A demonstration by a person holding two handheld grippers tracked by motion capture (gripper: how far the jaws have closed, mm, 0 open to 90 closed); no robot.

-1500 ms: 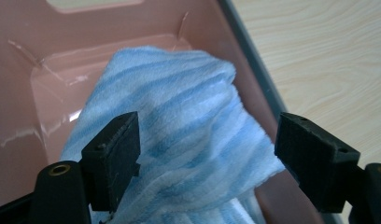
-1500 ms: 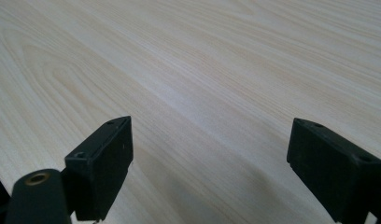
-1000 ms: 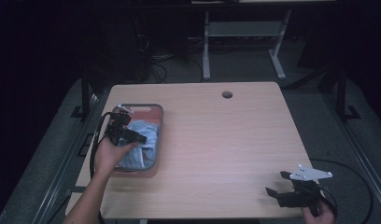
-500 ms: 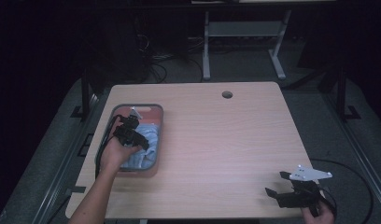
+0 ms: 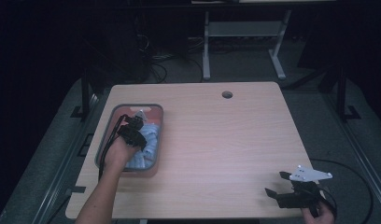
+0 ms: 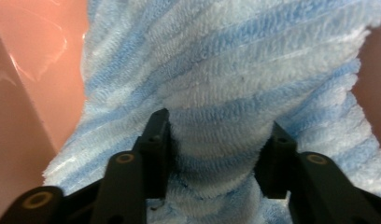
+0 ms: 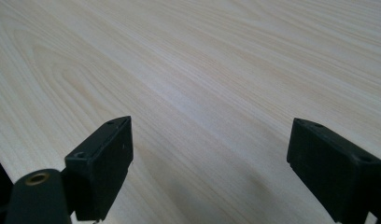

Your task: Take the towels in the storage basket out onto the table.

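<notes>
My left gripper point(image 6: 212, 154) has just closed its fingers point(image 6: 156, 140) on the striped towel point(image 6: 226, 70), still lying in the pink tray point(image 5: 115, 114); lifting remains. Right gripper point(image 7: 209, 154) idle, released, over the counter point(image 7: 202, 60).

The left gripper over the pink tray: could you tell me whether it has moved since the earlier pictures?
Yes. The left gripper has gone down into the tray, toward its far end, and its jaws have just been closing on a fold of the blue striped towel.

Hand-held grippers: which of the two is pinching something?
The left hand-held gripper, down in the pink tray. Its jaws have just been closing and now squeeze a fold of the blue striped towel. The right hand-held gripper gapes over bare table.
</notes>
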